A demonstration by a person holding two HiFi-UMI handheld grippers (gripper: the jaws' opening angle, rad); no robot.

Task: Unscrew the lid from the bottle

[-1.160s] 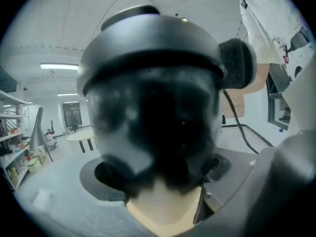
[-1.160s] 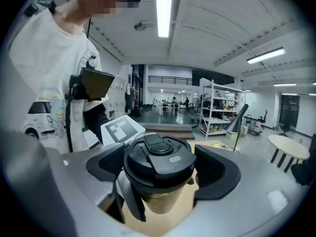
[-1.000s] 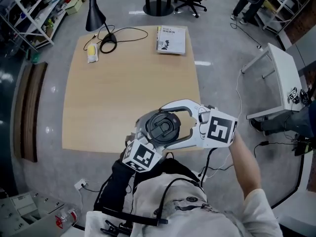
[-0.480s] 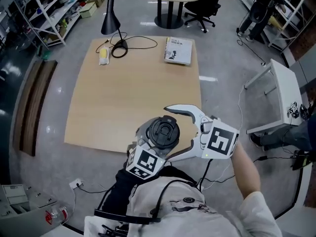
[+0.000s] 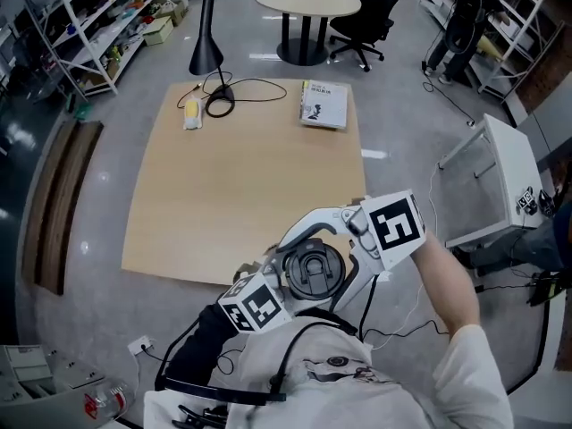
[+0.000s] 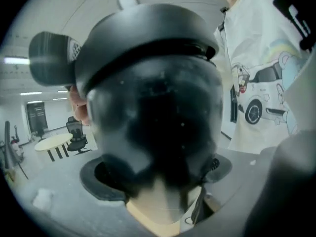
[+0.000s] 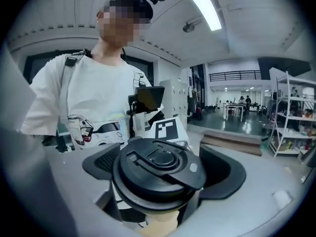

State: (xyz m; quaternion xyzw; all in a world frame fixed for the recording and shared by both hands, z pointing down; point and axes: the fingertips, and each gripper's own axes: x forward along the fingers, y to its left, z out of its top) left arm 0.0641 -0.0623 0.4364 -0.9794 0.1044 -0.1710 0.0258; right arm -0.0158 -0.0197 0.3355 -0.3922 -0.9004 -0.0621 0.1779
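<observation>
I hold a dark bottle (image 6: pixel 153 132) upright in front of the person's chest, off the table's near edge. My left gripper (image 5: pixel 284 282) is shut on the bottle's body below the lid; the body fills the left gripper view. The black lid (image 5: pixel 310 262) with its flip handle sits on top. My right gripper (image 5: pixel 315 272) reaches in from the right, and its jaws are closing with the lid (image 7: pixel 158 169) between them. Its pads (image 7: pixel 224 174) stand close beside the lid's rim without clearly pressing on it.
The wooden table (image 5: pixel 223 177) lies ahead with a book (image 5: pixel 323 104), a black lamp (image 5: pixel 207 52) with its cable and a small yellow-and-white object (image 5: pixel 190 113) at its far edge. A white table (image 5: pixel 509 177) stands to the right, and shelves line the left wall.
The right gripper let go of the lid, spread wide beside it, then turned and came back round it. The bottle stayed in the left gripper and drifted slightly right.
</observation>
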